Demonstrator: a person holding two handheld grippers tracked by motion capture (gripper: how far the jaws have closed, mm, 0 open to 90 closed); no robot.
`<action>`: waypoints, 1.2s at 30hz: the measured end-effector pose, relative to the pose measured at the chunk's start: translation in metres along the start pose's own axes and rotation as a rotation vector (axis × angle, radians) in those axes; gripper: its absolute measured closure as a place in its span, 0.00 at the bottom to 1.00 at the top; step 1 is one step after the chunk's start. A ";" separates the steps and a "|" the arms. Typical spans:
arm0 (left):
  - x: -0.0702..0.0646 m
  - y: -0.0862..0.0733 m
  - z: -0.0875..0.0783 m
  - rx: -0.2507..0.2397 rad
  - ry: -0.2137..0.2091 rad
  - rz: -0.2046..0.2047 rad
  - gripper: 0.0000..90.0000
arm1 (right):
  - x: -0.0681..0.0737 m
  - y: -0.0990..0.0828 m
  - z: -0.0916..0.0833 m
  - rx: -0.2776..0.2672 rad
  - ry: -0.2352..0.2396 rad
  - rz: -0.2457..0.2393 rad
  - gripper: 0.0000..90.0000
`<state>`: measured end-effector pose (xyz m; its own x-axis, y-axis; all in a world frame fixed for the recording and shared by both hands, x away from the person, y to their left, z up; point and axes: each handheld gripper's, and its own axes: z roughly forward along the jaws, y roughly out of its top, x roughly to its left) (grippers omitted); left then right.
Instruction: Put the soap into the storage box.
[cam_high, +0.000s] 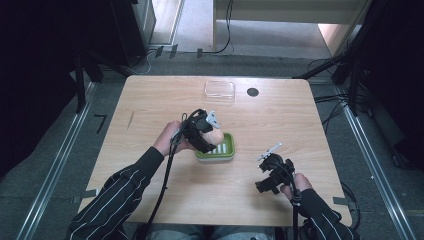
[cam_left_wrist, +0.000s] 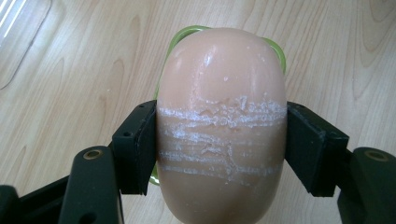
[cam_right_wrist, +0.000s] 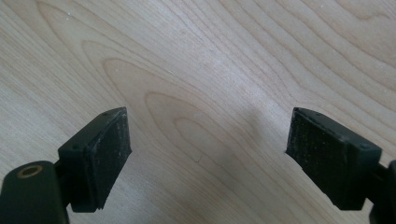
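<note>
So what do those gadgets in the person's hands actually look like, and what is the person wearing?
Both are black handheld tools. The left gripper and right gripper each carry a small grey three-cornered plate on top and trail a black cable back toward the person. Up close, the fingers are blocky black pieces with flat, slightly scuffed pads and brass-coloured pivot rivets. The sleeves are dark with thin white stripes.

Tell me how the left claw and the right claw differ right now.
The left claw is shut on the peach oval soap bar above the green soap dish; the right claw is open and holds nothing, over bare wooden table. Both have black padded jaws.
</note>
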<state>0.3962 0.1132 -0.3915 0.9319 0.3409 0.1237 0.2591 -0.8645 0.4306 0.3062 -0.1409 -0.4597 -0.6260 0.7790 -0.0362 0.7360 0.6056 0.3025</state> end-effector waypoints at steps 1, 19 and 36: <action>0.000 0.000 0.000 0.000 0.000 0.000 0.37 | 0.000 0.000 0.000 0.001 -0.002 0.002 0.16; -0.002 0.001 0.026 0.014 -0.004 0.028 0.37 | 0.000 -0.001 0.000 0.006 -0.002 0.004 0.16; -0.002 -0.001 0.047 0.034 -0.004 0.041 0.37 | -0.001 -0.002 0.000 0.006 0.000 0.005 0.16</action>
<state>0.4066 0.0959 -0.4340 0.9428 0.3039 0.1372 0.2293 -0.8896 0.3949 0.3054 -0.1425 -0.4597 -0.6227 0.7817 -0.0348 0.7404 0.6030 0.2969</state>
